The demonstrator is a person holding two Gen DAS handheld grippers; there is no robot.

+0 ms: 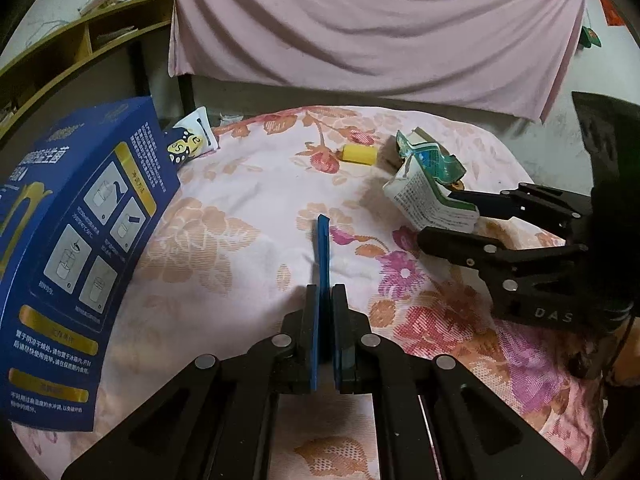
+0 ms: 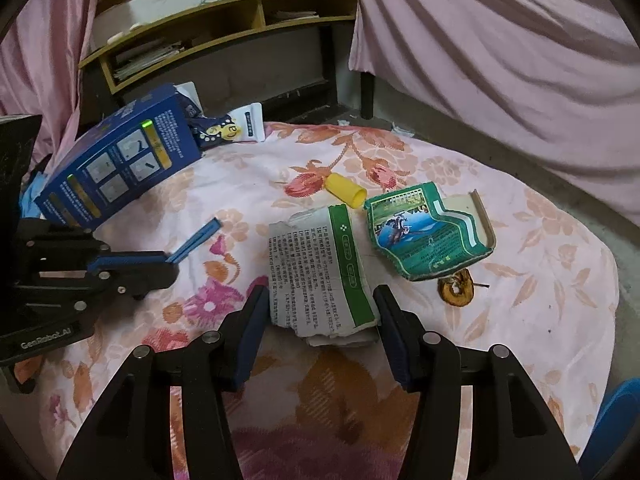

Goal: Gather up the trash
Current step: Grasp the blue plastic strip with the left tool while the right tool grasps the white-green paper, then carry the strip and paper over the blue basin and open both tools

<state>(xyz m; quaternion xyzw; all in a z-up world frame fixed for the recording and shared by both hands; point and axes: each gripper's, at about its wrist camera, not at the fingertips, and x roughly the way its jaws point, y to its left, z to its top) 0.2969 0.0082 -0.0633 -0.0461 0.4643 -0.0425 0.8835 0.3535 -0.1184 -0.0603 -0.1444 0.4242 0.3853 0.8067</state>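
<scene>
Pink floral bedding (image 1: 248,216) fills the left wrist view, with a pink draped cloth (image 1: 372,28) across the top of the frame and a wooden shelf (image 1: 80,48) at upper left. The left tongs (image 1: 325,292) at lower centre are clenched on a thin blue strip (image 1: 322,248) whose long axis runs straight up the frame, away from the camera. A large blue box (image 1: 76,248) leans along the left edge, a yellow cap (image 1: 359,155) lies at upper centre, and the right tongs (image 1: 448,216) reach in from the right around a folded printed carton (image 1: 430,196).

Across the right wrist view the same bedding (image 2: 540,280) covers the surface, with the shelf (image 2: 224,20) at top and the cloth (image 2: 500,40) at upper right. The right tongs (image 2: 320,304) at lower centre straddle the carton (image 2: 320,272), its long axis running up the frame; whether the pads press on it cannot be told. A torn green packet (image 2: 432,236) lies just right of the carton, and the cap (image 2: 346,189) lies above it. At left the left tongs (image 2: 170,260) hold the strip (image 2: 198,238), which points to the upper right, with the box (image 2: 120,164) above them.
</scene>
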